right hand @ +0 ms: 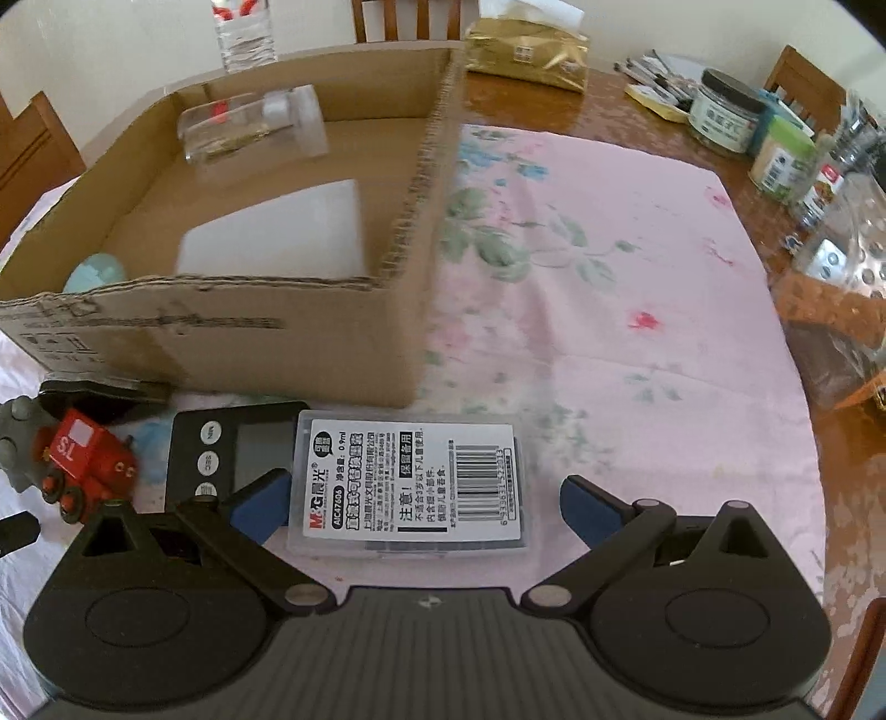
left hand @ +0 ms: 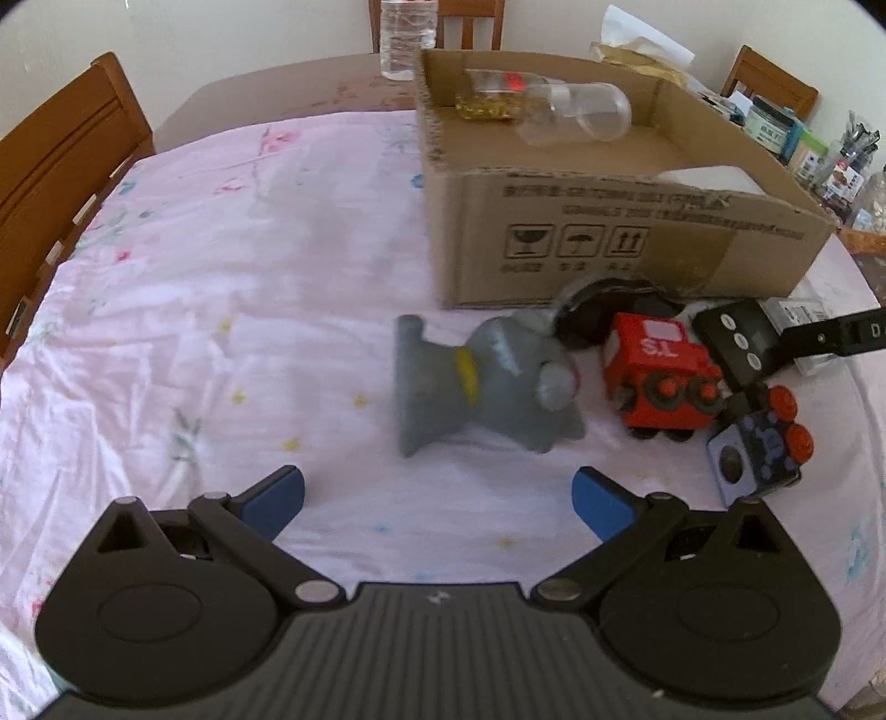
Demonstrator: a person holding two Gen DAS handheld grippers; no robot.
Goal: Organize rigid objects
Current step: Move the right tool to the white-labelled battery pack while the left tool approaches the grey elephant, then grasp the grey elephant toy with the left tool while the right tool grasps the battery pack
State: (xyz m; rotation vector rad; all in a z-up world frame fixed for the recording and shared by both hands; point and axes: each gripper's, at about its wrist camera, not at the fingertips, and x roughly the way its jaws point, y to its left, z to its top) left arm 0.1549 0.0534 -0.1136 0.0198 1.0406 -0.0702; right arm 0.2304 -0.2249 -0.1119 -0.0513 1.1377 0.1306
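A grey toy figure point(left hand: 487, 382) lies on its side on the pink cloth, just ahead of my open left gripper point(left hand: 437, 501). To its right sit a red toy train point(left hand: 659, 376), a black device with round buttons point(left hand: 736, 338) and a purple cube with red knobs point(left hand: 758, 448). An open cardboard box point(left hand: 609, 232) behind them holds clear plastic bottles point(left hand: 576, 111) and a white block point(right hand: 277, 232). My right gripper point(right hand: 423, 507) stands open around a clear labelled plastic case point(right hand: 410, 487). The red train point(right hand: 83, 459) shows at that view's left.
Wooden chairs point(left hand: 55, 155) stand at the table's left and far side. A water bottle point(left hand: 407, 39) is behind the box. Jars and containers point(right hand: 775, 144) and a gold tissue pack point(right hand: 526, 50) crowd the far right. Bare pink cloth point(right hand: 609, 310) lies right of the box.
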